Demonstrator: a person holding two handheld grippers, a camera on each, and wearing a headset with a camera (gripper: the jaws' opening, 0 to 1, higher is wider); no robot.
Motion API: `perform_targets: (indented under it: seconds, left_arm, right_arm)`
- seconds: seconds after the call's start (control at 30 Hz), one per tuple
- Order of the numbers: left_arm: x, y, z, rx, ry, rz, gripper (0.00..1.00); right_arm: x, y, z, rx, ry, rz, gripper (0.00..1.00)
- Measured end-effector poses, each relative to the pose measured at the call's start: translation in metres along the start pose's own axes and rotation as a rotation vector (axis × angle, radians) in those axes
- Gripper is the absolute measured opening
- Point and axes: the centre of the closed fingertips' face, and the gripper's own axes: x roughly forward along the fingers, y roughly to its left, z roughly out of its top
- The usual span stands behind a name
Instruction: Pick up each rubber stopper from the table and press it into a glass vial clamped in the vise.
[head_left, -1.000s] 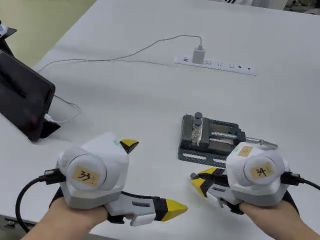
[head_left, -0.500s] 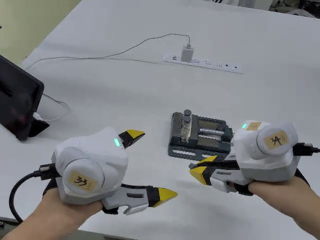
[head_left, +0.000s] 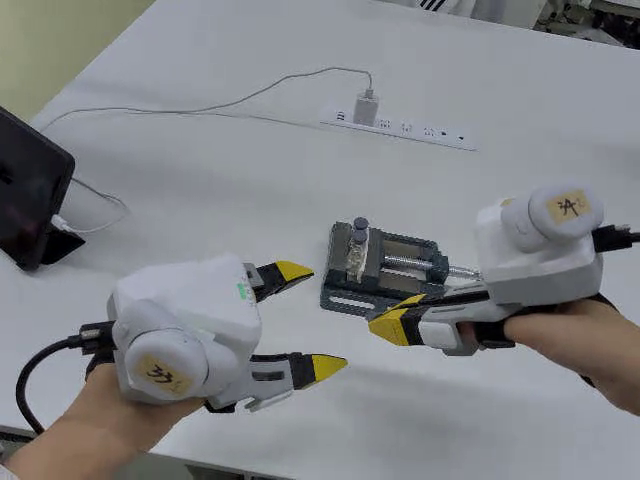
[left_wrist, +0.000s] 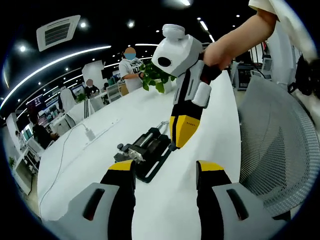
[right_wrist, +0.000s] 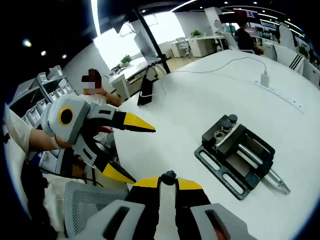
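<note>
A black vise (head_left: 400, 275) stands mid-table and clamps small glass vials (head_left: 356, 250) with dark tops. My right gripper (head_left: 388, 326) hovers just in front of the vise, with its yellow-tipped jaws pointing left. In the right gripper view the right gripper (right_wrist: 168, 184) is shut on a small dark rubber stopper (right_wrist: 168, 176), and the vise (right_wrist: 240, 152) with its vials (right_wrist: 224, 129) lies ahead to the right. My left gripper (head_left: 308, 318) is open at the lower left, with nothing between its jaws. The left gripper view shows the left gripper (left_wrist: 165, 172) facing the vise (left_wrist: 145, 150) and the right gripper's tip (left_wrist: 184, 131).
A white power strip (head_left: 405, 129) with a charger (head_left: 367, 103) and a cable lies at the back. A black tablet (head_left: 22, 195) stands at the left edge. A grey mesh chair (left_wrist: 280, 145) is beside the table. People stand in the background.
The right gripper has lifted, and its jaws have moved left along the front of the vise. The left gripper has stayed open in much the same place. The head camera has shifted.
</note>
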Motion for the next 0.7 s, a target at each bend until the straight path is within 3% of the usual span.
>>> perform_targets:
  seconds: [0.1,0.27,0.47,0.7]
  left_arm:
    - [0.004,-0.005,0.001,0.048,0.009,-0.014,0.42]
    - [0.007,-0.014,0.006,0.116,0.01,-0.038,0.31]
    - [0.008,-0.02,0.012,0.201,0.008,-0.058,0.23]
    - [0.006,-0.029,0.017,0.244,0.0,-0.1,0.14]
  right_arm:
    - [-0.003,0.011,0.001,0.053,0.025,0.074,0.06]
    - [-0.008,0.024,0.004,0.08,0.038,0.137,0.06]
    - [-0.013,0.036,-0.007,0.101,0.103,0.201,0.06]
    - [-0.012,0.045,-0.013,0.117,0.136,0.275,0.06]
